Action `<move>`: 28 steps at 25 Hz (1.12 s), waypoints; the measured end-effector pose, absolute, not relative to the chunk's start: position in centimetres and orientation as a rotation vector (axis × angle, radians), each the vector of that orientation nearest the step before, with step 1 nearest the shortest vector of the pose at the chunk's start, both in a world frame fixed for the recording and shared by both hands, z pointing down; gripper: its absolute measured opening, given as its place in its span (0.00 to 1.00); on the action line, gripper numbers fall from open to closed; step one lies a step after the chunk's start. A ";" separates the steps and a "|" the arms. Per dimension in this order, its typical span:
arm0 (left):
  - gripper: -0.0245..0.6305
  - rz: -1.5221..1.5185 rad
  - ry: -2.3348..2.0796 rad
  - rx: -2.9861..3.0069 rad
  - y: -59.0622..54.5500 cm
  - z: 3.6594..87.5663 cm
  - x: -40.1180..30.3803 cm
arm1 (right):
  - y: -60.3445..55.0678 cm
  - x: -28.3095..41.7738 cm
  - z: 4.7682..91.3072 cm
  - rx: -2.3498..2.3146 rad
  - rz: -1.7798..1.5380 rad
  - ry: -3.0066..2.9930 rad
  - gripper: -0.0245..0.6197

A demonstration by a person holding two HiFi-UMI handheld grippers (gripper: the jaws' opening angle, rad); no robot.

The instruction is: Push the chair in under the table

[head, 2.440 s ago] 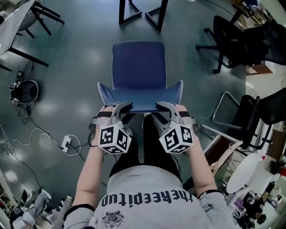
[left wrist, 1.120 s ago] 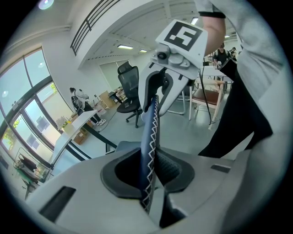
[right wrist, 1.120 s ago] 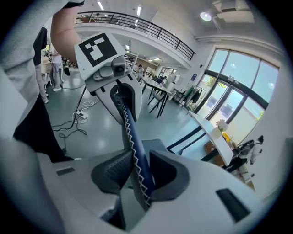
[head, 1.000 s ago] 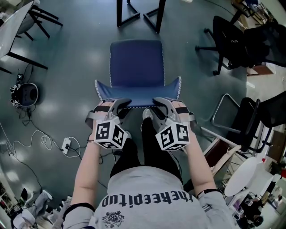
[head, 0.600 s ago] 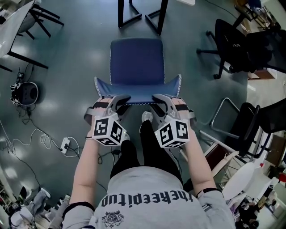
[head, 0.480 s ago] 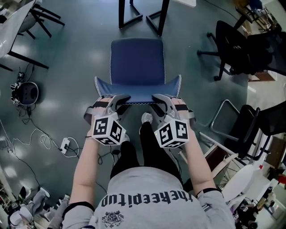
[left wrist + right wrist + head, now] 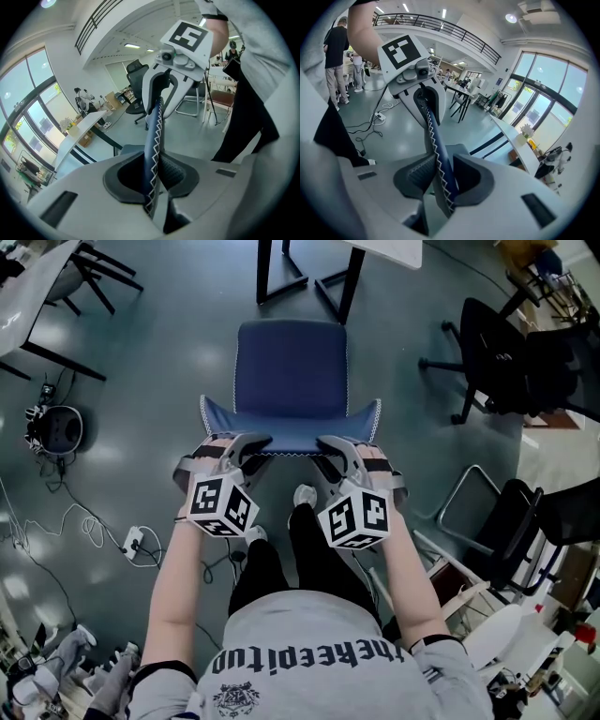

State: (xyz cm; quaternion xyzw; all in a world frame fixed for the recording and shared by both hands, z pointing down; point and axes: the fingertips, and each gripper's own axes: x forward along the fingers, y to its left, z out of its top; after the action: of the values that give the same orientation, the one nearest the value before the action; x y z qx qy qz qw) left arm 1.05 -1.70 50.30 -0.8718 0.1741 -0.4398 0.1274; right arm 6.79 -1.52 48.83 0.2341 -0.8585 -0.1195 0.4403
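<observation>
In the head view a blue chair (image 7: 291,367) stands on the grey floor, its seat pointing at the table (image 7: 389,249) with black legs (image 7: 339,292) at the top. The chair's backrest (image 7: 291,435) faces me. My left gripper (image 7: 246,442) is shut on its top edge left of centre, my right gripper (image 7: 328,443) right of centre. In the left gripper view the backrest's stitched edge (image 7: 153,131) runs up between the jaws of the left gripper (image 7: 151,174). The right gripper view shows the same edge (image 7: 435,140) clamped in the right gripper (image 7: 440,178).
Black office chairs (image 7: 506,352) stand at the right, with a metal-framed chair (image 7: 487,512) nearer me. Cables and a power strip (image 7: 131,542) lie on the floor at the left, beside a round device (image 7: 56,427). Another table (image 7: 28,296) stands at the upper left.
The chair and both grippers have moved forward toward the table as the person steps after them. The table's white top has come into view at the top edge. Both grips are unchanged.
</observation>
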 end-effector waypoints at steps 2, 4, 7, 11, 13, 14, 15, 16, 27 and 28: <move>0.17 -1.279 0.508 -2.536 -2.4 50.3 1.1 | -2.2 6.8 48.8 0.577 -0.298 -2.135 0.22; 0.17 -1.277 0.511 -2.534 -2.9 50.3 1.1 | -2.6 6.8 48.8 0.569 -0.300 -2.139 0.22; 0.17 -1.284 0.510 -2.544 -3.4 50.4 1.1 | -3.2 6.8 48.9 0.559 -0.303 -2.142 0.22; 0.17 -1.289 0.511 -2.549 -4.1 50.4 1.0 | -3.8 6.7 48.9 0.556 -0.307 -2.143 0.22; 0.17 -1.296 0.506 -2.557 -4.2 50.4 0.8 | -4.0 6.5 48.8 0.554 -0.307 -2.143 0.22; 0.17 -1.298 0.503 -2.561 -4.3 50.4 0.7 | -4.0 6.4 48.8 0.553 -0.308 -2.143 0.22; 0.17 -1.299 0.501 -2.563 -4.4 50.4 0.7 | -4.1 6.4 48.8 0.553 -0.308 -2.142 0.22; 0.17 -1.298 0.501 -2.563 -4.5 50.4 0.6 | -4.3 6.3 48.8 0.554 -0.310 -2.142 0.22; 0.17 -1.277 0.464 -2.584 -6.8 50.4 0.3 | -6.5 6.0 48.8 0.578 -0.284 -2.133 0.22; 0.17 -1.274 0.458 -2.587 -7.0 50.4 0.3 | -6.8 6.0 48.8 0.581 -0.280 -2.131 0.22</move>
State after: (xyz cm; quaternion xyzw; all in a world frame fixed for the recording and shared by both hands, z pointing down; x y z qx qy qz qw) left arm 0.29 -7.02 50.42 -0.8807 0.1560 -0.4335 0.1105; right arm 5.97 -6.79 48.79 0.2341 -0.8588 -0.1130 0.4416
